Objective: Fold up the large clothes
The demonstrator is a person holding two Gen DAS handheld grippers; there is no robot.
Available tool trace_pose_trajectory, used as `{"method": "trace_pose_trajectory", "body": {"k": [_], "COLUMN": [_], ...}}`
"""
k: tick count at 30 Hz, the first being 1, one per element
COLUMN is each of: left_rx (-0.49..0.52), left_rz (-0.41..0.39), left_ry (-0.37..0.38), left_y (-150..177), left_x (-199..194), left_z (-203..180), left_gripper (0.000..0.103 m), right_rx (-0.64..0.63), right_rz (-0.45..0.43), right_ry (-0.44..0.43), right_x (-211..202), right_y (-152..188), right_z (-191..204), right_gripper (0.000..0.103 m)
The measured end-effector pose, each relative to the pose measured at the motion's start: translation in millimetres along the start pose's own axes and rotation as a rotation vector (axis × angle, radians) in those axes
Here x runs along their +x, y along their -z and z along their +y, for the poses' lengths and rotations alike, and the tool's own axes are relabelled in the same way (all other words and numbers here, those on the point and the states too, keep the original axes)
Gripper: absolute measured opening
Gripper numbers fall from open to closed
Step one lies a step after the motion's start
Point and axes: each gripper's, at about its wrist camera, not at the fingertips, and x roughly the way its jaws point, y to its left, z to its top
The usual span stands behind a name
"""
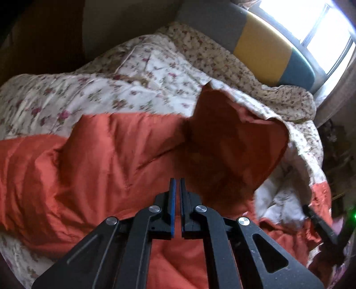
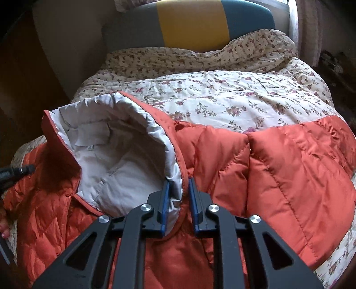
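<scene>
An orange quilted puffer jacket with a pale grey lining lies on a floral bedspread. My left gripper is shut, with nothing between its blue pads, just above the orange fabric. My right gripper is shut on the jacket's front edge, where lining meets orange shell, and holds that flap lifted so the lining shows. The lifted flap appears in the left wrist view as a raised orange fold. The right gripper's tip shows at the right edge of the left wrist view.
The floral bedspread covers a bed. A grey, yellow and blue headboard stands behind it. A bright window is at the far right. Dark furniture stands to the bed's right.
</scene>
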Motion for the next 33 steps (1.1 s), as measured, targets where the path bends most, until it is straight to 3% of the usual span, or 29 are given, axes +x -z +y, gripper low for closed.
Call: {"method": "trace_pose_trajectory", "body": {"k": [6, 10, 18, 20, 21, 23, 24, 31, 32, 33], "left_rx": [0.019, 0.003, -0.019, -0.001, -0.012, -0.04, -0.036, -0.02, -0.019, -0.022], "left_rz": [-0.031, -0.005, 0.029, 0.023, 0.002, -0.066, -0.064, 0.033, 0.035, 0.041], "left_ry": [0.038, 0.049, 0.056, 0.03, 0.021, 0.028, 0.007, -0.016, -0.017, -0.002], "left_y": [-24.8, -40.2, -44.8, -43.6, -43.2, -42.9, -44.8, -54.0, -53.4, -52.7], "left_x": [-5.9, 5.3, 23.0, 24.0, 22.0, 13.5, 13.7, 35.8, 38.1, 40.1], "left_z": [-42.1, -65.6, -80.6, -82.1, -81.4, -78.0, -77.8, -85.9, -85.3, -82.8], "left_gripper": [0.003, 0.003, 0.003, 0.051, 0.1, 0.098, 0.098, 0.097, 0.091, 0.063], "right_rx": [-0.03, -0.066, -0.093, -0.096, -0.096, -0.091, -0.092, -0.093, -0.093, -0.093], "right_rz": [-0.007, -0.019, -0.029, -0.03, -0.029, -0.03, -0.03, -0.027, -0.026, -0.027], "right_ry": [0.028, 0.051, 0.06, 0.061, 0.06, 0.058, 0.059, 0.064, 0.065, 0.064], "right_x": [0.2, 0.0, -0.5, -0.2, 0.1, 0.6, 0.7, 2.2, 2.5, 2.5], "right_y": [1.6, 3.5, 6.6, 6.6, 6.4, 6.4, 7.1, 7.8, 8.2, 7.8], "right_z": [7.7, 13.6, 15.2, 15.0, 14.6, 15.0, 15.7, 14.8, 15.2, 15.0], "right_gripper": [0.016, 0.016, 0.016, 0.016, 0.016, 0.016, 0.016, 0.016, 0.016, 0.016]}}
